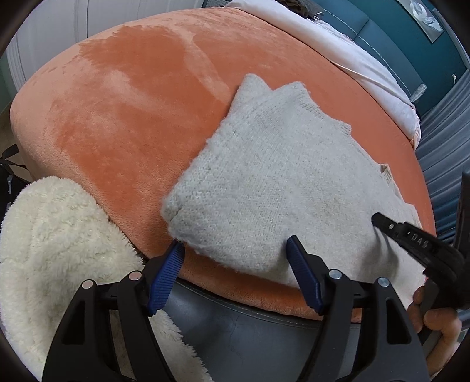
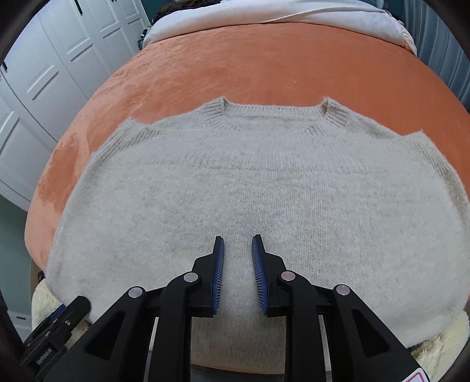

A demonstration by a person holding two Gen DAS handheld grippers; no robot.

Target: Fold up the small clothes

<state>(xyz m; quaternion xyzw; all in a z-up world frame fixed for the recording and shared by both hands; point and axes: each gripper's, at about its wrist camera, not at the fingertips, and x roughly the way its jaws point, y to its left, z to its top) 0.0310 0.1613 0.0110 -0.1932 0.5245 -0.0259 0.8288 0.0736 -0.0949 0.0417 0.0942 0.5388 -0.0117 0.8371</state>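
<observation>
The left gripper (image 1: 235,251) stands wide, pads straddling the sweater's (image 1: 273,182) near-left corner without pressing; the right gripper (image 2: 238,244) is parted narrowly above the knit, grasping nothing. The sweater lies flat mid-frame on the orange blanket (image 2: 264,64), collar (image 2: 276,117) farthest.

Free room and obstacles. The orange blanket (image 1: 132,117) lies bare to the left of and beyond the grey sweater (image 2: 249,191), giving open passage there. The fleecy cream garment (image 1: 53,235) blocks the near left corner (it overhangs the bed edge). A white sheet (image 2: 264,11) bounds the far side. The left tool (image 1: 235,264) stands wide at the sweater's near left corner; the right tool (image 2: 238,249), jaws narrowly apart, occupies the near middle, above the knit.
</observation>
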